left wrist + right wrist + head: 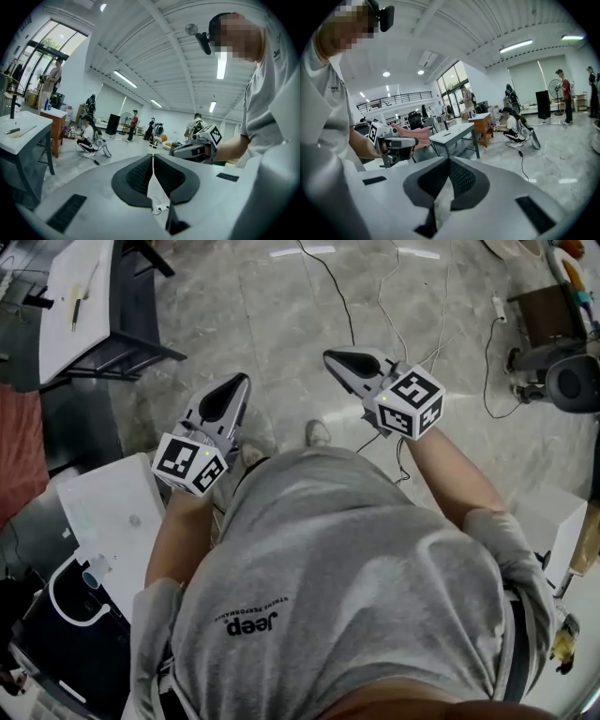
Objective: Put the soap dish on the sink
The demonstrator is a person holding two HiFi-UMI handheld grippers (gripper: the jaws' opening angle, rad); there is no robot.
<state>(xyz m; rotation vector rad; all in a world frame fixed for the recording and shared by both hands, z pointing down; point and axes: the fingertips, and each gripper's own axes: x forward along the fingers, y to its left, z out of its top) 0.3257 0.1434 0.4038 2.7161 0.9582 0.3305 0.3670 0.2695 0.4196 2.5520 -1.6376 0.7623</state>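
I'm in a big open hall, a lab or workshop rather than a home. Overhead runs a high beamed ceiling (164, 42) with long strip lights (124, 78), and tall windows (47, 51) fill a far wall. Loose cables (328, 282) trail over the polished stone floor (281, 324). Farther off I see a white work table (452, 133), a standing fan (553, 86) and a railed upper gallery (393, 99). Several people are about, one crouching (86, 138) over gear.
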